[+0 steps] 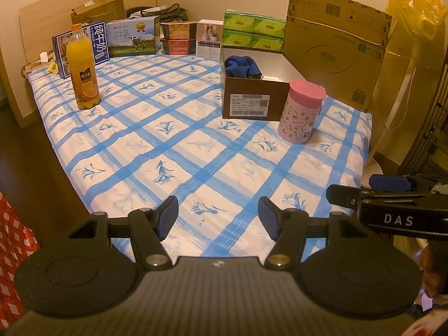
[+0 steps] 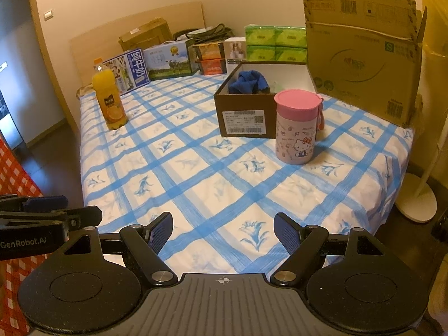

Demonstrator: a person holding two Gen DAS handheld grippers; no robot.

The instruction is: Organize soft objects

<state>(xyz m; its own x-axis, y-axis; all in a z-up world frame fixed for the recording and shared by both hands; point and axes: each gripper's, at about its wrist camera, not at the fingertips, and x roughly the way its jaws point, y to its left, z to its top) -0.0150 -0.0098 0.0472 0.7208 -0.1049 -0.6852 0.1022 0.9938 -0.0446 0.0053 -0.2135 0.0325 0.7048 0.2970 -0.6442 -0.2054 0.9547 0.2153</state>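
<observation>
A blue soft cloth [image 1: 242, 65] lies bunched inside an open brown cardboard box [image 1: 252, 103] at the back right of the blue-checked bed. It also shows in the right wrist view [image 2: 249, 81], in the box [image 2: 243, 117]. My left gripper [image 1: 218, 218] is open and empty, low over the bed's near edge. My right gripper [image 2: 222, 229] is open and empty, also over the near edge. Each gripper shows from the side in the other's view, the right one [image 1: 364, 193] and the left one [image 2: 64, 212].
A pink Hello Kitty cup [image 1: 301, 112] stands in front of the box. An orange juice bottle [image 1: 82, 67] stands at the left. Milk cartons [image 1: 131, 37], green tissue packs [image 1: 253, 33] and a big cardboard box [image 1: 336, 47] line the back. A white fan stand [image 2: 417, 196] is right of the bed.
</observation>
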